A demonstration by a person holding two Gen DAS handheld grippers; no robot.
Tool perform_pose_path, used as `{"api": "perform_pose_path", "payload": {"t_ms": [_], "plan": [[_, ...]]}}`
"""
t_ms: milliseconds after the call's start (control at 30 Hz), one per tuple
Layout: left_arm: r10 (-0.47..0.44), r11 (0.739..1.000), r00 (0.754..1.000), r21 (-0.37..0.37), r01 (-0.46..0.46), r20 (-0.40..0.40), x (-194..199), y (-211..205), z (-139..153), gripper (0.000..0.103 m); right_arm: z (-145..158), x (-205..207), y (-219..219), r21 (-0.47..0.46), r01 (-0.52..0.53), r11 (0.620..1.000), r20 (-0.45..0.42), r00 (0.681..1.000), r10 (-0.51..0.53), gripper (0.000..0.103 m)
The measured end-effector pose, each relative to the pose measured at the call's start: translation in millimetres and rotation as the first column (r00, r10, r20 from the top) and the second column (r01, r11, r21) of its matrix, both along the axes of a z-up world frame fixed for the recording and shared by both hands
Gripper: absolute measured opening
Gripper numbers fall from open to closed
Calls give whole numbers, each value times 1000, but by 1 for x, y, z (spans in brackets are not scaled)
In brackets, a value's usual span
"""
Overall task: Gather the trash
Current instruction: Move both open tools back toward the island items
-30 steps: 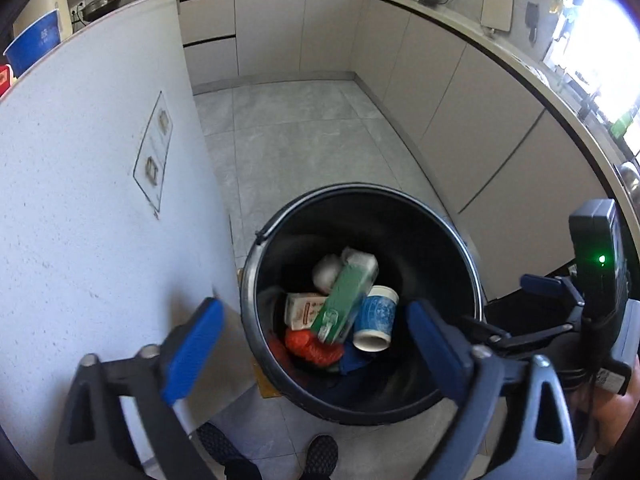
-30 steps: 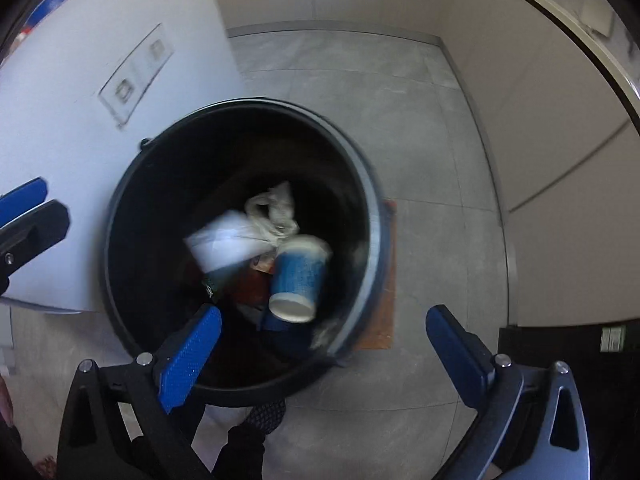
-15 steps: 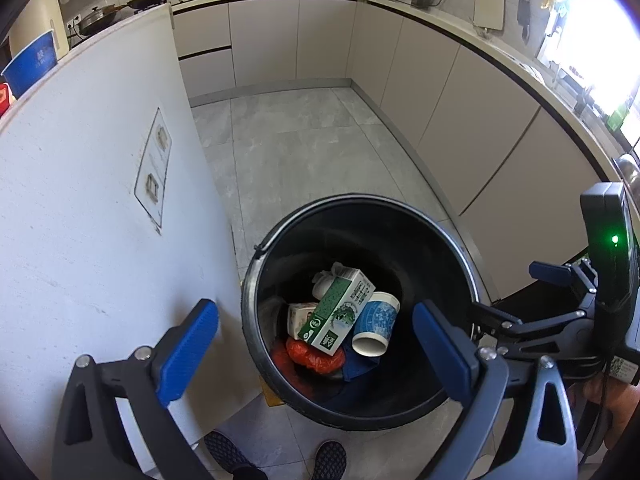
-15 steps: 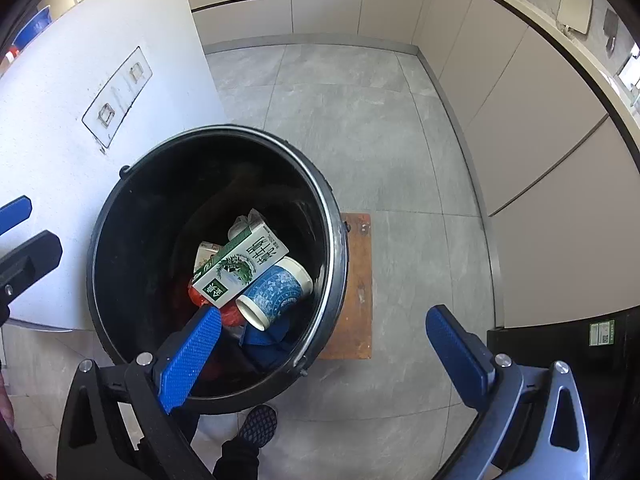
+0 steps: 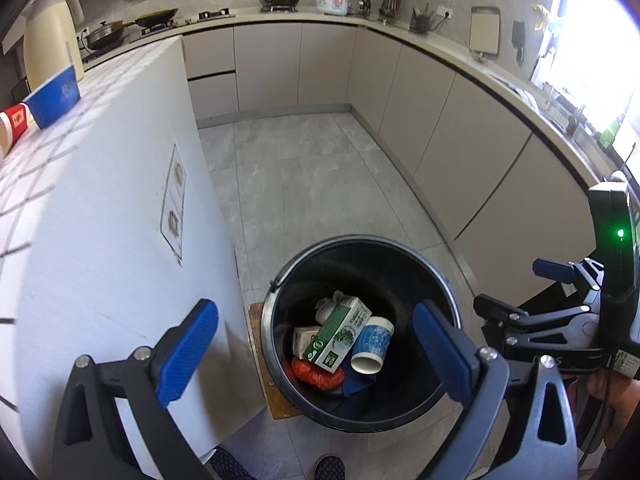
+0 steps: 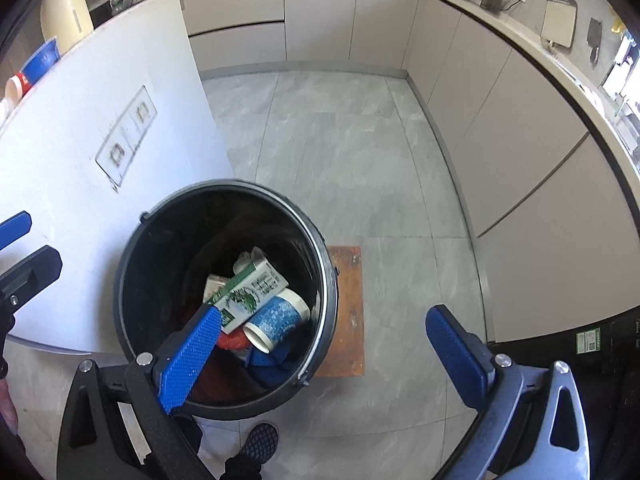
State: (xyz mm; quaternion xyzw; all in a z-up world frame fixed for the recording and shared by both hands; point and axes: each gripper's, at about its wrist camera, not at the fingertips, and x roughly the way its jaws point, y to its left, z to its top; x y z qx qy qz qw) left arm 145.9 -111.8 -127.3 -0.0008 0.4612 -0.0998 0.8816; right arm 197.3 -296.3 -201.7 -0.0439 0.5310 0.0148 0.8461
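Observation:
A black trash bin (image 5: pixel 404 258) (image 6: pixel 160 240) stands on the floor beside the white counter. Inside lie a green and white carton (image 5: pixel 338 334) (image 6: pixel 250 290), a blue and white paper cup (image 5: pixel 372 344) (image 6: pixel 278 320), a small cream carton (image 5: pixel 305 340), red wrapping (image 5: pixel 316 374) and something dark blue (image 6: pixel 272 366). My left gripper (image 5: pixel 316 354) is open and empty, high above the bin. My right gripper (image 6: pixel 324 350) is open and empty above the bin's right rim. It also shows in the left wrist view (image 5: pixel 560 312).
The white island counter (image 5: pixel 100 200) stands on the left, with a blue cup (image 5: pixel 54 98), a red cup (image 5: pixel 12 124) and a cream kettle (image 5: pixel 48 36) on top. A brown mat (image 6: pixel 348 308) lies under the bin. Beige cabinets (image 5: pixel 460 128) line the right. My shoes (image 5: pixel 330 468) show at the bottom.
Both grippers have risen away from the bin, which looks smaller and lower now. The green carton has dropped and settled on the trash inside. Both grippers stay open.

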Motion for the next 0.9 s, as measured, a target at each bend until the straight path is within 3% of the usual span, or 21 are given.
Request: {"api": "perform_pose_path", "payload": {"t_ms": [400, 700, 800, 900], "plan": [[43, 998, 996, -48, -39, 80, -7, 28, 49, 99, 59, -4, 20, 8, 6, 1000, 103, 995, -7, 103], [138, 989, 980, -78, -128, 142, -15, 84, 79, 99, 107, 2, 54, 93, -14, 996, 180, 984, -3, 103], [177, 983, 971, -70, -168, 158, -20, 104, 85, 99, 120, 4, 75, 68, -21, 997, 249, 969, 3, 103], [221, 975, 961, -66, -212, 166, -26, 131, 91, 99, 127, 10, 100, 71, -55, 996, 246, 969, 36, 103]]}}
